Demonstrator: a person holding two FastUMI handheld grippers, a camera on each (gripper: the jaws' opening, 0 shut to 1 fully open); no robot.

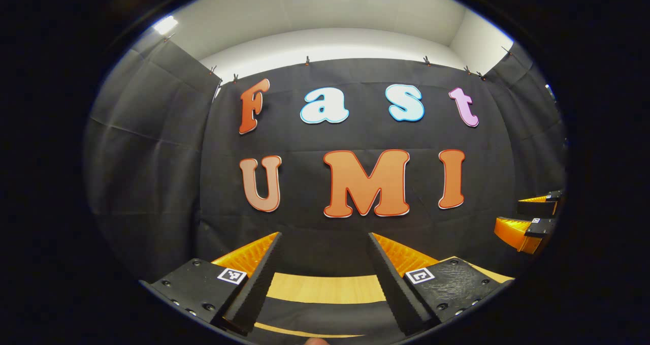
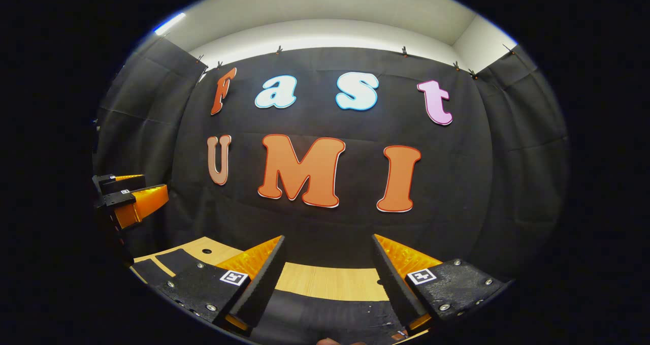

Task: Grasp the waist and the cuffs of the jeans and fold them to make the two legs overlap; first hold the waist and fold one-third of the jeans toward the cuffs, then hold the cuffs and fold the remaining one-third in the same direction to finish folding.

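Holding both grippers spread and empty, we see the left gripper (image 1: 324, 279) over a pale wooden table (image 1: 325, 287); the right gripper (image 2: 327, 279) view adds dark cloth (image 2: 325, 319) below.

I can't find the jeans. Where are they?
The dark jeans lie low in the right gripper view, on the wooden table, between the open fingers of the right hand-held gripper.
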